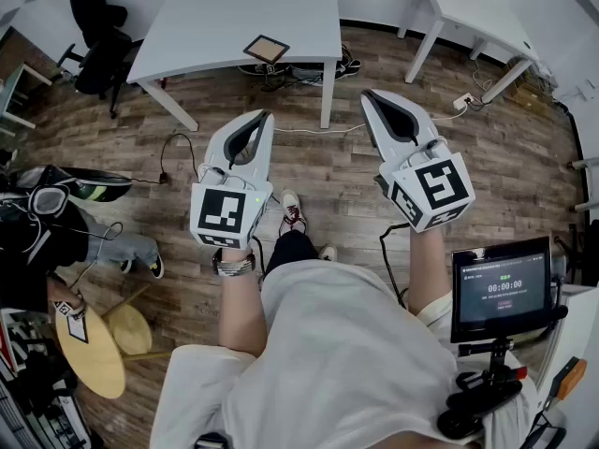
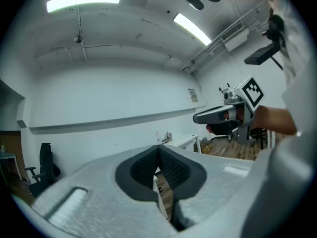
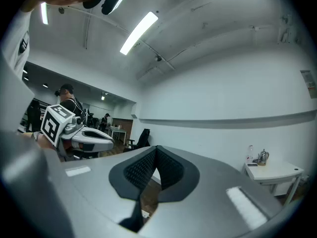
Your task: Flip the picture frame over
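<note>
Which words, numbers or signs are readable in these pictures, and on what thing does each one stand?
"00:00:00": on the dark screen at the person's right, head view.
Smaller lines on that screen: too small to read.
Wall notice, left gripper view: blurred, unreadable.
Wall sign, right gripper view: unreadable.
Left cube and right cube: square marker patterns only, no letters.

Right gripper (image 3: 156, 150), grey, black-padded jaws meeting tip to tip, nothing between; left gripper (image 3: 106, 142) at left; black office chair (image 3: 143, 138) far; white table (image 3: 277, 172) far right, bearing bottle (image 3: 251, 155), kettle (image 3: 263, 156).
</note>
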The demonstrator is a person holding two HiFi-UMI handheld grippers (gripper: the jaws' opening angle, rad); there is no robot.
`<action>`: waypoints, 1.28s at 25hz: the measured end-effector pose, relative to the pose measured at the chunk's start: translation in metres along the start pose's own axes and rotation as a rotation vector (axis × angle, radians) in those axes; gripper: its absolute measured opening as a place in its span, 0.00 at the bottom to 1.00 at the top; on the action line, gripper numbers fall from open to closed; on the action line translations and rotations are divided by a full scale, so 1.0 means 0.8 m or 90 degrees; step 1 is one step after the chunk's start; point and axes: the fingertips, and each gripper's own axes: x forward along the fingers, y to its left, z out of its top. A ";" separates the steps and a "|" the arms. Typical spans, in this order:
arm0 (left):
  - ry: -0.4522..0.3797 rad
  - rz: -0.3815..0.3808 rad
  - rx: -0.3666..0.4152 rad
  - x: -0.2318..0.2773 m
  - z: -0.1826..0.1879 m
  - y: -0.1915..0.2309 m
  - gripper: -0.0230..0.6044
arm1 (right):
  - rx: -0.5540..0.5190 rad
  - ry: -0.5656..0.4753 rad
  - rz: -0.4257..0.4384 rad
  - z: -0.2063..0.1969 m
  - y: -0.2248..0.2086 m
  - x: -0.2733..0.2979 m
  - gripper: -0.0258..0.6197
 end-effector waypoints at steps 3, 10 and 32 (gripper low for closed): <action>-0.001 0.000 0.003 0.000 0.004 0.001 0.04 | 0.005 0.013 -0.006 -0.005 0.000 0.000 0.04; -0.007 0.001 0.018 -0.002 0.010 0.003 0.04 | 0.007 -0.017 -0.033 0.006 -0.006 -0.005 0.04; 0.039 0.011 0.008 0.189 -0.066 0.176 0.04 | 0.019 0.031 0.003 -0.045 -0.112 0.232 0.04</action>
